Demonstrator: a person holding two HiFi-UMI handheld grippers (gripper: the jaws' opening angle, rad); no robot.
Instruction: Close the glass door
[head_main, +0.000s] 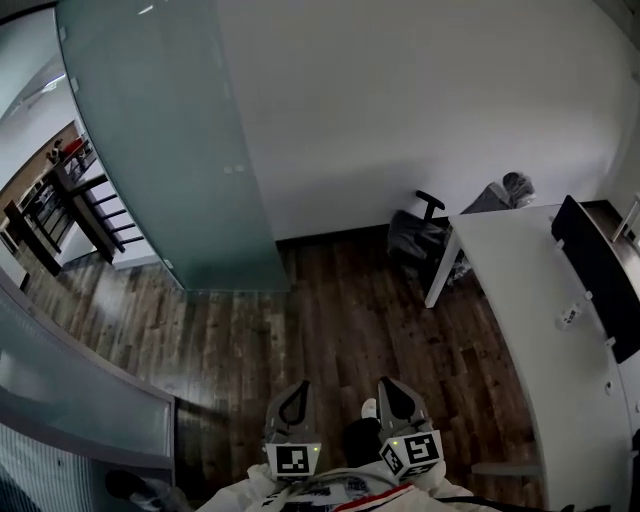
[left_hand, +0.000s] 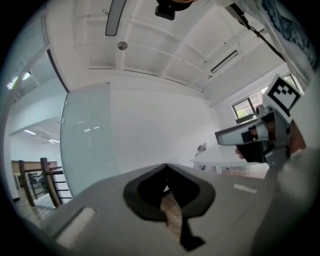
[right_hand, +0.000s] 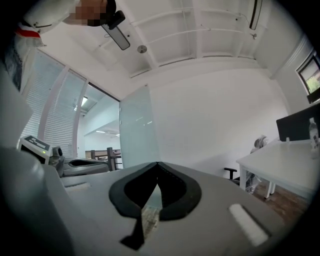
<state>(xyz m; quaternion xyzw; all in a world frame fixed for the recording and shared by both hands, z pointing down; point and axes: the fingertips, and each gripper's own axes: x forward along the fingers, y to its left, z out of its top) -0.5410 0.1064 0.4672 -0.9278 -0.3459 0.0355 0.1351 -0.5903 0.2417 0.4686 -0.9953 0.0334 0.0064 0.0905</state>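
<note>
Presently left gripper (head_main: 293, 400) and right gripper (head_main: 394, 396) are closed, empty. I judge the door (head_main: 170, 150) heavy, rigid, slick; I'd push its edge.

— What colours do you see at the upper left of the frame?
— I see the glass door (head_main: 170, 140), frosted pale blue-green, beside a white wall (head_main: 420, 100).
— And lower down?
— A dark brown wood-grain floor (head_main: 330, 330), a white desk (head_main: 530, 300) at right and a black chair (head_main: 420, 235). My left gripper (head_main: 293, 398) and right gripper (head_main: 397, 396) are grey, patterned with black-and-white squares.

Glass door (head_main: 170, 140) against wall (head_main: 420, 100); left gripper (head_main: 300, 388), right gripper (head_main: 387, 386) below.
</note>
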